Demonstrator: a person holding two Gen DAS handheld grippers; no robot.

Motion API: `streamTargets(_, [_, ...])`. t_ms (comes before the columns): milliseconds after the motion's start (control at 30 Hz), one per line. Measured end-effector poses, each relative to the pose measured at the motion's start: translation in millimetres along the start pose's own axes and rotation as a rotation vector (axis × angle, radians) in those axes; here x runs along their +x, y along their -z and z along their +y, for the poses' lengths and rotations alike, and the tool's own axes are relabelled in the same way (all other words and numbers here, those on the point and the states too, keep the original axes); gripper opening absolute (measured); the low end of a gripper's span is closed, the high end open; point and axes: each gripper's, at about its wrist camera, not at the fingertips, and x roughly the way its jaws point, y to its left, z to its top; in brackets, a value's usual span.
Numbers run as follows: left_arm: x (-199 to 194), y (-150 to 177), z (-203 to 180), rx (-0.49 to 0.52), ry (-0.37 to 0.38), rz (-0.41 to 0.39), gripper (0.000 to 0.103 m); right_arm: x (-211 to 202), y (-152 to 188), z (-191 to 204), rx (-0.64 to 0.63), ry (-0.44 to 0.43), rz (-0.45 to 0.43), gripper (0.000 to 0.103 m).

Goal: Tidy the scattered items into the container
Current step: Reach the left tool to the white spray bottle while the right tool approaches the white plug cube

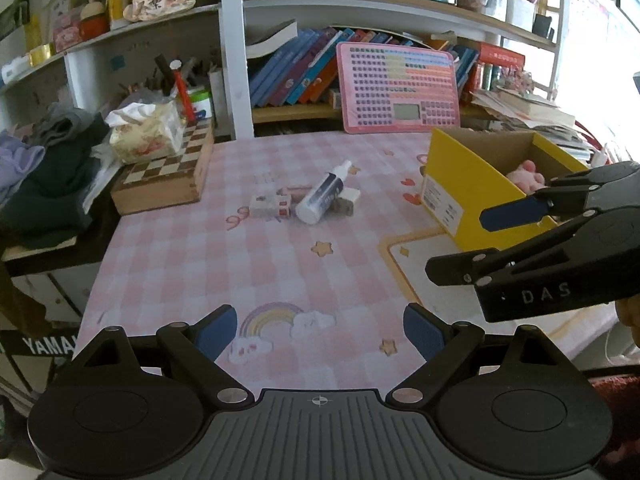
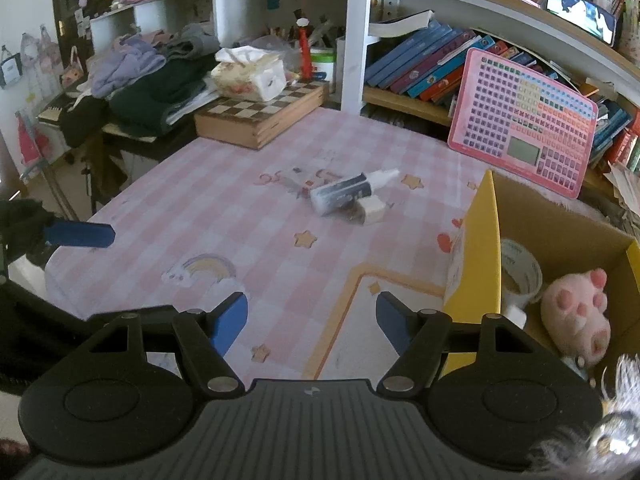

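A yellow cardboard box stands at the table's right; it also shows in the right wrist view. It holds a pink plush toy and a tape roll. A spray bottle lies mid-table among small items: a white-red eraser block and a white cube. My left gripper is open and empty over the rainbow print. My right gripper is open and empty beside the box's near corner; it shows at the right of the left wrist view.
A chessboard box with a tissue pack stands at the back left, by piled clothes. A pink keyboard toy leans on the bookshelf behind. The table's left edge is near my left gripper.
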Motion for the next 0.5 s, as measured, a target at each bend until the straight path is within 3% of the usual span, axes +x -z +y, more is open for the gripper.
streamTargets(300, [41, -25, 0, 0.014, -0.001, 0.007, 0.092, 35, -35, -29, 0.072, -0.024, 0.005, 0.069])
streamTargets(500, [69, -41, 2, 0.023, 0.005, 0.011, 0.092, 66, -55, -43, 0.099, -0.043, 0.054, 0.067])
